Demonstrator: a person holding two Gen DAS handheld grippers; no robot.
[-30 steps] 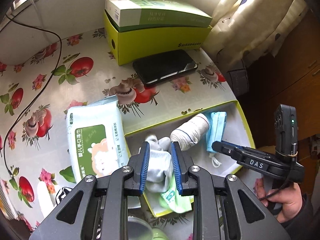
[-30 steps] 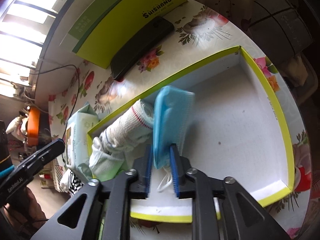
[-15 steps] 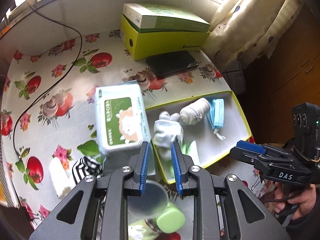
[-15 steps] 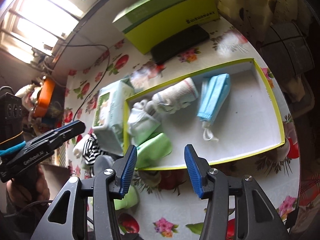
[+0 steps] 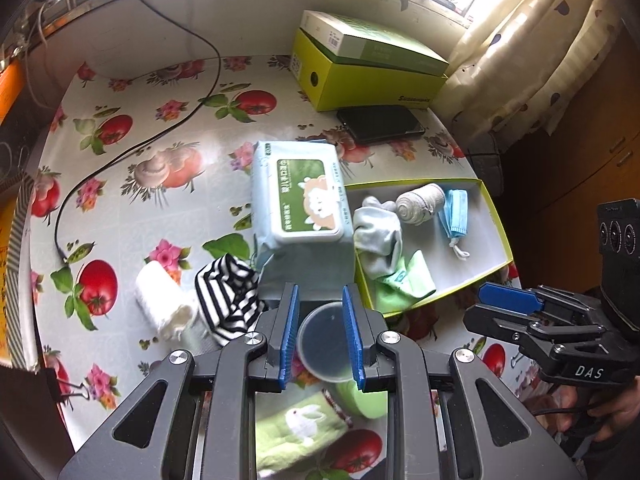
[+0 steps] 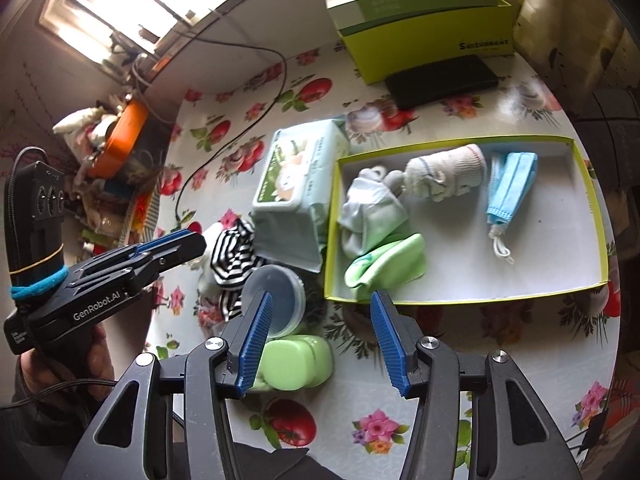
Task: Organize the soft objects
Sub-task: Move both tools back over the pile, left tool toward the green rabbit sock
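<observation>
A yellow-rimmed shallow box holds a grey-white sock, a rolled striped sock, a blue face mask and a green cloth. Outside it lie a striped black-and-white cloth, a white roll and a green rabbit towel. My left gripper is open and empty, high above a clear lidded cup. My right gripper is open and empty, near the box's front edge.
A wet-wipes pack lies left of the box. A green lidded container and the clear cup stand near the front. A yellow-green carton, a black phone and a black cable lie at the back.
Both grippers have let go of the sock and the mask, opened and pulled back and up from the box. The sock and mask now lie in the box.
</observation>
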